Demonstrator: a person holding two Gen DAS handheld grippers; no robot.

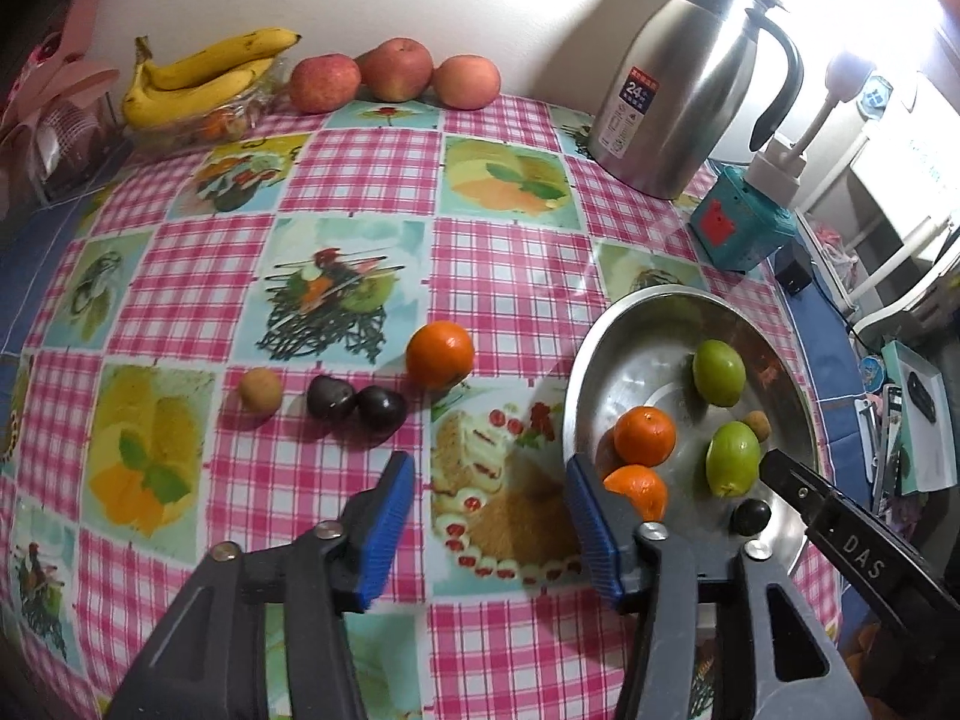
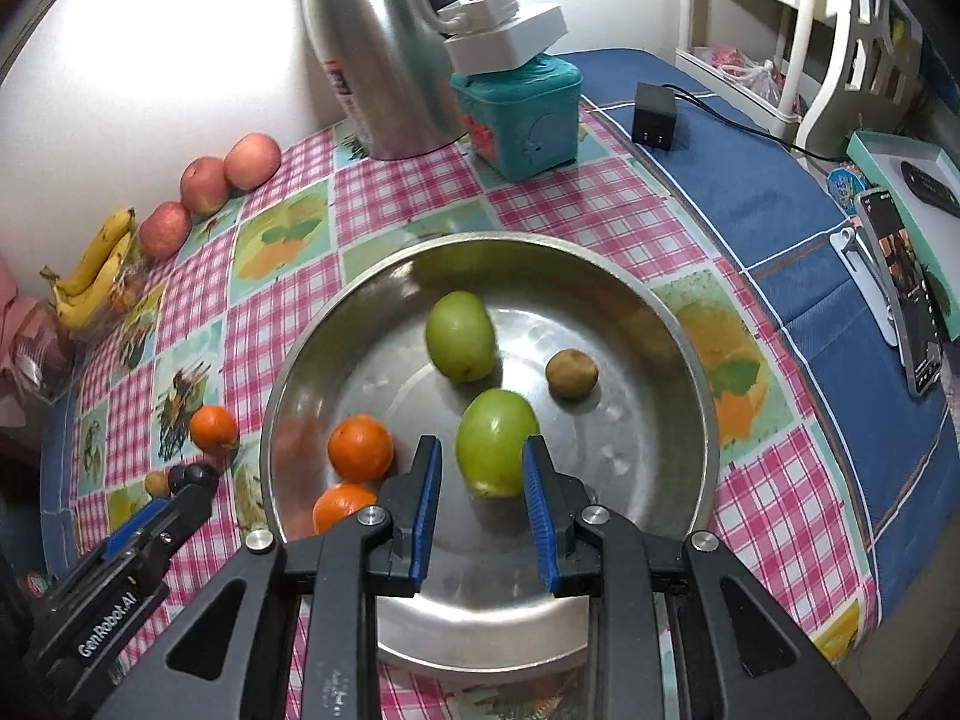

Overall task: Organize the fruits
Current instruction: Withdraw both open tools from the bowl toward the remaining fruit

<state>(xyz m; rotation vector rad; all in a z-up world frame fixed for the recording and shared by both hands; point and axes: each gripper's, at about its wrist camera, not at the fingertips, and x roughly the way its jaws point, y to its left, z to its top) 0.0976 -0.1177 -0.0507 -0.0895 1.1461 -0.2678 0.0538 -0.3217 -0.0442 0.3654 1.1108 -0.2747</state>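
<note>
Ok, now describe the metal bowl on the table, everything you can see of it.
The metal bowl is wide, shallow and round, shiny steel by its look, with a plain rolled rim and a scuffed, reflective floor. It sits upright on the checked tablecloth, toward the table's right side. Inside lie two green fruits, two oranges, a small brown fruit and, in the left wrist view, a small dark fruit. The right gripper hangs open over its near rim; contact cannot be told.
</note>
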